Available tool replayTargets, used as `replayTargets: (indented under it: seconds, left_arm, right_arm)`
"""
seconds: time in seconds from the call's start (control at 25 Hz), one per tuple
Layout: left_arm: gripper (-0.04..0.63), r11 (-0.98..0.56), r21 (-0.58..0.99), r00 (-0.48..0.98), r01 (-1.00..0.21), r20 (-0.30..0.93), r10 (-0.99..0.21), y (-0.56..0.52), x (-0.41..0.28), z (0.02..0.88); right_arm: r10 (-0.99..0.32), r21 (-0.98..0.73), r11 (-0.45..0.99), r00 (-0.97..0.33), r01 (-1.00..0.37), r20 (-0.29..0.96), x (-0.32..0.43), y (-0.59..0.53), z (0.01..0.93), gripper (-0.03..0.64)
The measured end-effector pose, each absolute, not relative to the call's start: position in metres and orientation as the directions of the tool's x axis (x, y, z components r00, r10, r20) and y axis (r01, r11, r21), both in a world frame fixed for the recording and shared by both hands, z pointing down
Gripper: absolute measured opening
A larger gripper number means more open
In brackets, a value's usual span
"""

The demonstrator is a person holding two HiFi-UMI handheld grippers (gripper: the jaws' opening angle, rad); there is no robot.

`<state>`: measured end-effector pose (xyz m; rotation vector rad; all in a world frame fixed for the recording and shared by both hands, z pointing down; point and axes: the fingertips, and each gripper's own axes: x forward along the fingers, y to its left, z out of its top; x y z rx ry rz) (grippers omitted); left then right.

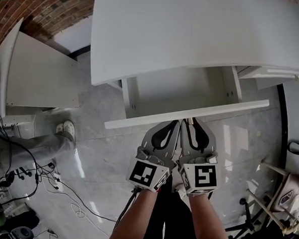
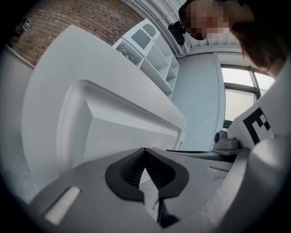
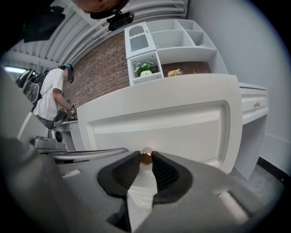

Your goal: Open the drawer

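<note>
The white drawer (image 1: 187,114) stands pulled out from under the white desk (image 1: 194,28), and its inside looks empty. In the head view both grippers sit side by side against the drawer's front panel. My right gripper (image 3: 146,157) is shut on the small brass knob (image 3: 146,154) in the middle of the drawer front (image 3: 182,127). In the head view its tips (image 1: 189,122) touch the front edge and hide the knob. My left gripper (image 1: 175,124) rests just left of it, its jaws shut with nothing between them (image 2: 145,152). The drawer front (image 2: 118,132) fills the left gripper view.
A white cabinet (image 1: 40,72) stands at the left with a person's shoes (image 1: 65,129) beside it. Cables (image 1: 57,182) lie on the grey floor at lower left. A chair base (image 1: 275,199) is at lower right. A wall shelf with plants (image 3: 145,68) hangs above the desk.
</note>
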<state>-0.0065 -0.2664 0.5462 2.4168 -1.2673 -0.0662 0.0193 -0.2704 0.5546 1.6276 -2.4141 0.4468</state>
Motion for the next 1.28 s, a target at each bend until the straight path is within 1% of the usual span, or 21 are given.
replayTargets:
  seconds: [1.28]
  left_arm:
    - [-0.008, -0.463, 0.365, 0.547, -0.807, 0.167, -0.821, -0.196, 0.007, 0.548]
  right_arm:
    - [-0.852, -0.122, 0.392, -0.410, -0.912, 0.325, 0.034, -0.196, 0.560, 0.081]
